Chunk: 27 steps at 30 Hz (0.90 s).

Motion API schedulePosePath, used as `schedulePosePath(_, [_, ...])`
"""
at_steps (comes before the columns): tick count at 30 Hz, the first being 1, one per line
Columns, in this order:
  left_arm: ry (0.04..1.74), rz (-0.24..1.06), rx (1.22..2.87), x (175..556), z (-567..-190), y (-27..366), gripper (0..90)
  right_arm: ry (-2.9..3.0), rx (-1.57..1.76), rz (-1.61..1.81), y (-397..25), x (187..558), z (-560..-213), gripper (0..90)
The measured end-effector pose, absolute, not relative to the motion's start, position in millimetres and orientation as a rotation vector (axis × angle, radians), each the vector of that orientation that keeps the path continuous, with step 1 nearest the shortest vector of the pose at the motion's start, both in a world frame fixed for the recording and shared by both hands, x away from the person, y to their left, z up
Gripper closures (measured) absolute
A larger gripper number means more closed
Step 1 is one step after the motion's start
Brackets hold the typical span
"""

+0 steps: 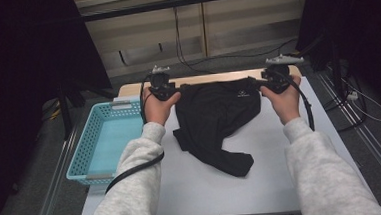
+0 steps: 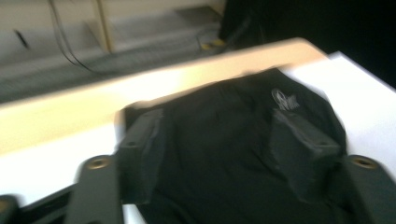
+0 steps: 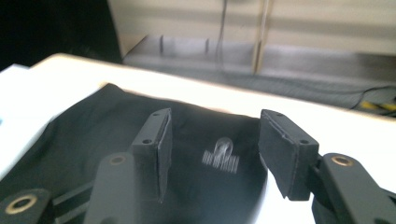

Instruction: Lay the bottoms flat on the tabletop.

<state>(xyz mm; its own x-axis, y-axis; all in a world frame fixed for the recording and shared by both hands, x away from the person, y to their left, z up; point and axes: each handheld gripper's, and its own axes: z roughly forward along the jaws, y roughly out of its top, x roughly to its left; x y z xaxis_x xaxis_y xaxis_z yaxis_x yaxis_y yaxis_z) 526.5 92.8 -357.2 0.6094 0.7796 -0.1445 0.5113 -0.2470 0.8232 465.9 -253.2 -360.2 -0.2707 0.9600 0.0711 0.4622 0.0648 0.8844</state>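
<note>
A black garment (image 1: 214, 116) with a small white logo (image 1: 241, 94) lies crumpled on the white table (image 1: 271, 157), one end trailing toward the front. My left gripper (image 1: 176, 92) is at the garment's far left corner and my right gripper (image 1: 258, 86) at its far right corner. In the left gripper view the left gripper (image 2: 219, 144) is open, its jaws wide apart over the dark cloth (image 2: 215, 177). The right gripper (image 3: 215, 144) is open too, straddling the cloth (image 3: 102, 135) just above the logo (image 3: 222, 156). Neither pair of jaws is closed on the fabric.
A light blue perforated basket (image 1: 86, 144) stands at the table's left edge, close to my left forearm. The table's wooden far edge (image 1: 212, 78) runs just behind the garment. Cables lie on the floor beyond (image 1: 196, 64).
</note>
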Motion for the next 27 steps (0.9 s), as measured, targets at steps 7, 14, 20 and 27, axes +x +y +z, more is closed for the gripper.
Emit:
schedulePosePath(7, [0.960,0.321,1.972,483,-384,91,21.8,1.916,1.401,1.119,-260,402,-405,32.9])
schedulePosePath(14, [0.920,0.293,2.043,451,-404,96,18.7,1.965,1.393,1.106,-255,356,-429,27.4])
schedulePosePath(20, [0.899,0.290,2.044,434,-418,101,17.6,1.995,1.394,1.125,-246,341,-440,24.4])
schedulePosePath(27, [0.867,0.310,2.066,429,-429,106,18.0,2.057,1.396,1.088,-246,335,-455,24.4])
